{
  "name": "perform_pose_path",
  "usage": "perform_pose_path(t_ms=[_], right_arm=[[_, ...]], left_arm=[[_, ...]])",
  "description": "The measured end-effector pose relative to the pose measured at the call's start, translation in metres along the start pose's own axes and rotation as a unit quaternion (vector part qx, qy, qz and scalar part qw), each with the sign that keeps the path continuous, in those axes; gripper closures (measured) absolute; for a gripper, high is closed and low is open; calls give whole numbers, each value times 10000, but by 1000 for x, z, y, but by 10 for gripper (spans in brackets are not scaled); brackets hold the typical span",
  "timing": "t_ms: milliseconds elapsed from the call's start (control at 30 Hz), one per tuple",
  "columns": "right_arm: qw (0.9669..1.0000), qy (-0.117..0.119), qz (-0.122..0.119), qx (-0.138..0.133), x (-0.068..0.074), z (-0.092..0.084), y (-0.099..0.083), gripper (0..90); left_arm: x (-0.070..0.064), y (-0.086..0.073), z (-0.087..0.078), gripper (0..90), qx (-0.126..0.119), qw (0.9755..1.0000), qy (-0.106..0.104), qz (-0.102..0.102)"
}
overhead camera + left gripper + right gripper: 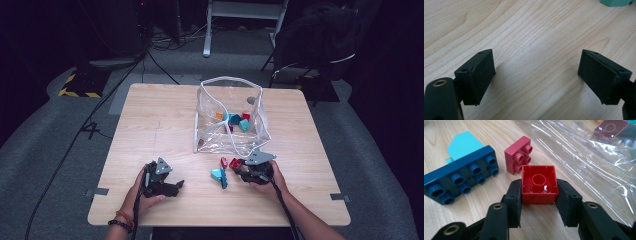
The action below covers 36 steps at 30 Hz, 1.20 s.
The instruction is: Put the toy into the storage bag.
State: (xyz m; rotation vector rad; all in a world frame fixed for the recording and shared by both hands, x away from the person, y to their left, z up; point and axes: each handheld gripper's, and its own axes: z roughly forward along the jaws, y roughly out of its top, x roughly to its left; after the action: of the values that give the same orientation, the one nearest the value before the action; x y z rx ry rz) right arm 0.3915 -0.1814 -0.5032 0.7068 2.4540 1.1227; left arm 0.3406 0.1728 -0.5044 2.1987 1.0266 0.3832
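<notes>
Right gripper clamps the red square brick, centre frame: light, rigid, slick plastic; grip opposite flat walls. Left gripper stands wide, empty.

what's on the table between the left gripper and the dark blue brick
Bare wood. In the high view, nothing lies on the table between the left gripper and the dark blue brick.
</notes>
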Motion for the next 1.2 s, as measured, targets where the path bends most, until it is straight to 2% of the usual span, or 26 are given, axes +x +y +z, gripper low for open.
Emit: perform_pose_path(t_ms=[133, 333, 600, 933, 1200], right_arm=[[10000, 48, -10, 53, 1, -7, -1, 595], [9999, 140, -58, -20, 3, -24, -7, 595], [9997, 117, 101, -178, -11, -54, -18, 596], [9984, -214, 399, -329, -40, -88, -33, 596], [9958, -507, 538, -549, -59, -111, -29, 596]], left_arm=[[0, 0, 0, 144, 0, 10000, 0, -1], [0, 0, 0, 144, 3, 10000, 4, 0], [0, 0, 0, 144, 0, 10000, 0, 0], [0, 0, 0, 144, 0, 10000, 1, 2], [0, 0, 0, 144, 0, 10000, 0, -2]])
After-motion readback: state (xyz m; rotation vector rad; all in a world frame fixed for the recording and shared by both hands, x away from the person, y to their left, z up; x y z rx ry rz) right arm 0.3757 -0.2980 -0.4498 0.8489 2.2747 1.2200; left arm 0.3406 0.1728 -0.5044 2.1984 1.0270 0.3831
